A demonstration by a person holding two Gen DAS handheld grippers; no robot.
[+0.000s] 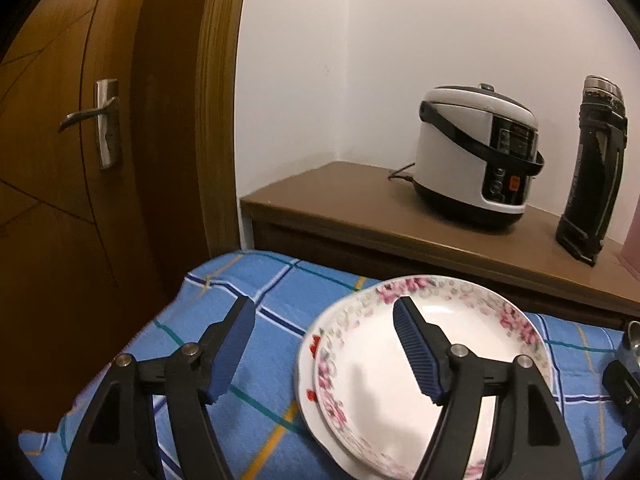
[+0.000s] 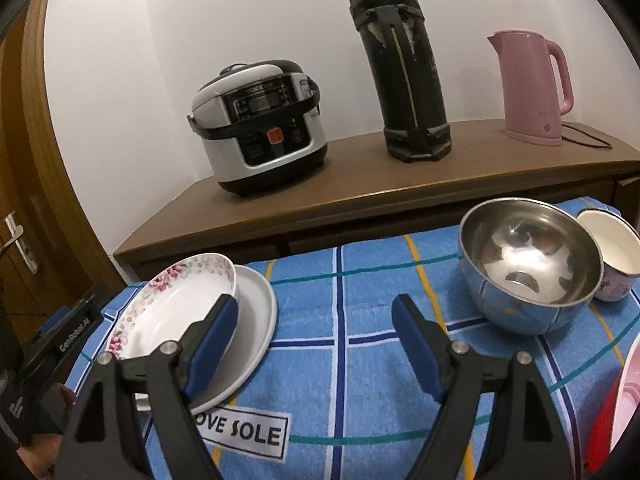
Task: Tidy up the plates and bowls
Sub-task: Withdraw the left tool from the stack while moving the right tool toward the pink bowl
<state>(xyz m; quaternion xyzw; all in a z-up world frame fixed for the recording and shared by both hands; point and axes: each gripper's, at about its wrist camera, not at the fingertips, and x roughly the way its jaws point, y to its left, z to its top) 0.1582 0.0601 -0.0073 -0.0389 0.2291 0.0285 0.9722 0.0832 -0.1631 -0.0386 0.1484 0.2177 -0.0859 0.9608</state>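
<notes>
A floral-rimmed plate (image 1: 360,372) lies on a plain white plate (image 1: 306,376) on the blue checked cloth. My left gripper (image 1: 324,322) is open above the stack's left edge, one finger over the floral plate, holding nothing. In the right wrist view the floral plate (image 2: 176,300) sits tilted on the white plate (image 2: 256,312) at the left. My right gripper (image 2: 314,314) is open and empty over the cloth, between the plates and a steel bowl (image 2: 528,268). A white enamel cup (image 2: 612,256) touches the bowl's right side.
A brown cabinet (image 2: 360,184) behind the cloth carries a rice cooker (image 2: 260,128), a black thermos (image 2: 404,68) and a pink kettle (image 2: 532,88). A wooden door (image 1: 80,160) stands at the left. A pink and red dish edge (image 2: 624,408) shows at the lower right.
</notes>
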